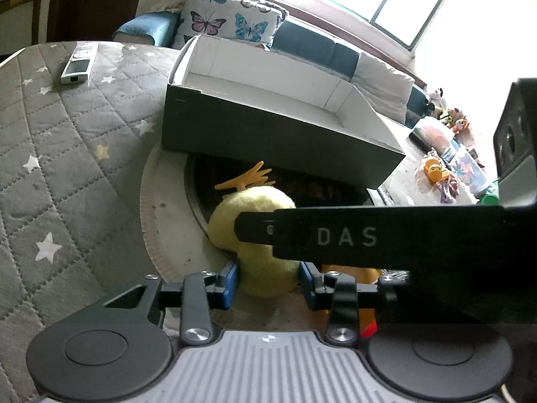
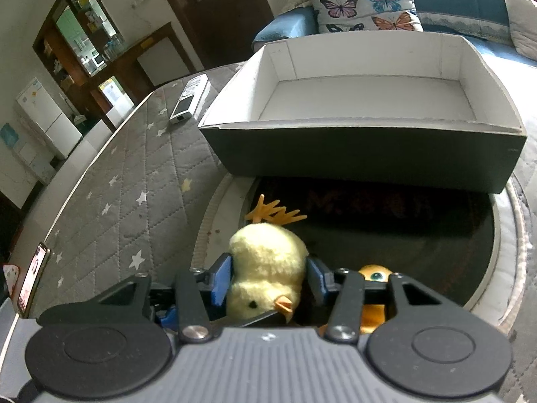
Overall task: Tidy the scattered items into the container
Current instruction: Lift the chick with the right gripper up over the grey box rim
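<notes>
Plainly, the only writing I could read was "DAS", in pale letters on the black bar of my right gripper (image 1: 335, 235) where it crossed the left wrist view. Faint dark lettering showed on the round black mat (image 2: 419, 235) below the box, but I could not make it out.

My right gripper (image 2: 270, 282) was clenched on the yellow plush chick (image 2: 268, 268), blue pads (image 2: 223, 280) pressed into its sides. My left gripper (image 1: 268, 280) had its blue pads (image 1: 231, 280) against the same plush chick (image 1: 255, 221); they touched the fluff on both sides, so it looked closed on it too.

Much was hidden. The black bar covered the middle of the chick in the left view, and an orange toy (image 2: 374, 275) with one round eye was mostly lost behind my right gripper's linkage. The clutter at the far right of the left view was too small and glaring to name.

The chick lay over the mat's near edge, in front of the dark box (image 2: 365, 154), outside it. Its long axis ran away from me: orange feet (image 2: 275, 213) pointed toward the box, beak (image 2: 285, 304) and black eye back toward my right gripper.

The box had a white inside. A white remote (image 2: 188, 100) lay on the grey star-quilted cover (image 2: 134, 174) to its left, and a phone (image 2: 33, 278) rested at that cover's edge.
</notes>
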`<state>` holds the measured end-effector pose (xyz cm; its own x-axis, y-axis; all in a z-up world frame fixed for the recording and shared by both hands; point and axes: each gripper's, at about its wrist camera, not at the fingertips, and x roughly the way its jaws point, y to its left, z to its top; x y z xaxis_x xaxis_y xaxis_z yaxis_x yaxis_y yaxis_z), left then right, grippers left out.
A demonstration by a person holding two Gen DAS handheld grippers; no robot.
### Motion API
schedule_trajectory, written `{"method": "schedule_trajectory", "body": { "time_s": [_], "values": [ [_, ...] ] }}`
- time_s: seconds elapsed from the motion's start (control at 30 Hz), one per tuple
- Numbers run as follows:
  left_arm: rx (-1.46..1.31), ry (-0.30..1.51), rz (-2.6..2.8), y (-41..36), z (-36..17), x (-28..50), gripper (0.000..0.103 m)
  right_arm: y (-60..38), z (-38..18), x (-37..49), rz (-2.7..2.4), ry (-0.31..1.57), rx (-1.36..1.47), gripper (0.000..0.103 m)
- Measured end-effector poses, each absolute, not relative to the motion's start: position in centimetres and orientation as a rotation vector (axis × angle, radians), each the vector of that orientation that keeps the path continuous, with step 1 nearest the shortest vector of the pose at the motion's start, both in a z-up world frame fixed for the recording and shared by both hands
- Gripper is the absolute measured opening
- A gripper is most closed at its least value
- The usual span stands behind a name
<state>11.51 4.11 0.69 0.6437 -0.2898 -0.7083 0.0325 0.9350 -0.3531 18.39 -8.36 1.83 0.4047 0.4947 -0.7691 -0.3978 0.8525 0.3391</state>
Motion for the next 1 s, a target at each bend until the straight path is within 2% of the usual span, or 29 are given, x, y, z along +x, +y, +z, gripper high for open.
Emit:
{"method": "schedule_trajectory", "body": {
  "time_s": [0.27,0.5,0.7,0.77,1.0],
  "values": [
    [-0.308,0.815,-0.198,4.1,1.8,11.0,0.040,-9.1,2.9,17.6,0.573,0.967,0.131,0.045],
    [-0.258,0.728,-0.222,3.3,5.6,11.8,0.040,-10.1,6.7,17.5,0.571,0.858,0.151,0.044],
    [-0.204,0.664,-0.214,2.3,8.4,14.8,0.040,-11.3,9.7,19.3,0.558,0.771,0.166,0.039],
    [-0.203,0.652,-0.212,2.3,8.8,16.2,0.036,-11.5,10.0,20.3,0.539,0.768,0.168,0.038],
    [-0.179,0.695,-0.177,1.7,7.6,20.7,0.034,-11.8,9.6,23.1,0.500,0.759,0.168,0.038]
  ]
}}
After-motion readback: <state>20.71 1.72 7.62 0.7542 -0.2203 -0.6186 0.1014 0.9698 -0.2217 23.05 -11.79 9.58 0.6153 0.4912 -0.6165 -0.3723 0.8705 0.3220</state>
